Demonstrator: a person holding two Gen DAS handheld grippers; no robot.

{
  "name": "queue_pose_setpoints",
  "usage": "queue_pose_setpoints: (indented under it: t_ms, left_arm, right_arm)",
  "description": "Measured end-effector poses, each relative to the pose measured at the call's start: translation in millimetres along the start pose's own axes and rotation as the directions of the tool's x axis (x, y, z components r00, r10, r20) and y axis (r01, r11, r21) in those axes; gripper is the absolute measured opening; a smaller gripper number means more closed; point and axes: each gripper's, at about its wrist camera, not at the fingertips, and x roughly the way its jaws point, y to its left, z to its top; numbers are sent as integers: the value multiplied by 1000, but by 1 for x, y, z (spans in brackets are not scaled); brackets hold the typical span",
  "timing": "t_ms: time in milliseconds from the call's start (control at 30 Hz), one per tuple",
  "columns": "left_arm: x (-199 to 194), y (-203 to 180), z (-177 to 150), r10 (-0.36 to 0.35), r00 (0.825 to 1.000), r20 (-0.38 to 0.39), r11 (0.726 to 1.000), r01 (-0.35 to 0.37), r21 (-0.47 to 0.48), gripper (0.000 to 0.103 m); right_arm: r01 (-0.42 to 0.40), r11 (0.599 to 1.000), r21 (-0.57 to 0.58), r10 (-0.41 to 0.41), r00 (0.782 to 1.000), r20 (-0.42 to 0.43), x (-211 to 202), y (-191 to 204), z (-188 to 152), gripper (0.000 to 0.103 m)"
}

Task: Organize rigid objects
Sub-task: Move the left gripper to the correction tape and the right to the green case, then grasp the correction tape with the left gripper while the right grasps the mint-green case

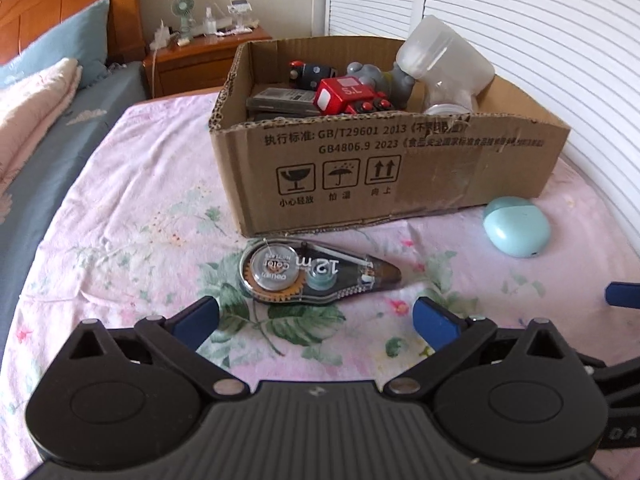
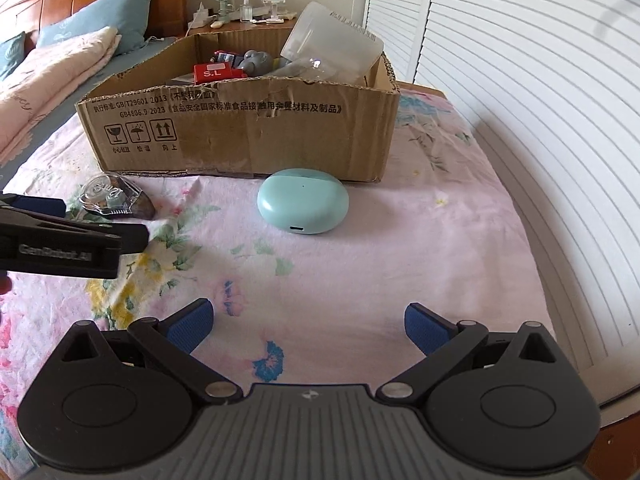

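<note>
Left claw (image 1: 316, 316) wide, empty, squared on clear teardrop plastic correction-tape dispenser (image 1: 316, 274) on bed. Right claw (image 2: 308, 322) wide, facing mint oval earbud case (image 2: 303, 206). We judge brown cardboard box (image 1: 392, 172) as destination.

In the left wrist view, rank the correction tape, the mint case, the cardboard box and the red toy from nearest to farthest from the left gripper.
From the left gripper:
1. correction tape, on the sheet just ahead of the fingertips.
2. mint case, ahead to the right.
3. cardboard box, behind both.
4. red toy, inside the box.
</note>
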Motion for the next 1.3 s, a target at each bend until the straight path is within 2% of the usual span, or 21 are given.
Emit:
queue_pose_setpoints:
  t_ms: [300,633,700,767,1000,1300]
  left_arm:
    - [9,-1,6,-5,999,50,1000,4,10,102]
    - [11,7,7,-81,995,57,994,77,77,100]
    - [12,8,8,-80,995,61,994,76,79,99]
    - [10,8,8,-82,994,71,994,76,80,89]
    - [8,13,8,-82,995,65,994,77,76,89]
    - [6,18,6,-81,995,53,995,77,69,89]
  right_arm:
    - [-22,999,-23,22,1000,1,2,-3,2,103]
    - [-30,999,-29,30,1000,-8,3,-3,4,103]
    - [-28,999,-26,27,1000,-6,4,-3,5,103]
    - [-26,999,-23,26,1000,-5,6,-2,7,103]
    - [-27,999,-25,26,1000,-8,13,-3,15,103]
    - [-17,1000,-11,17,1000,8,38,-2,42,103]
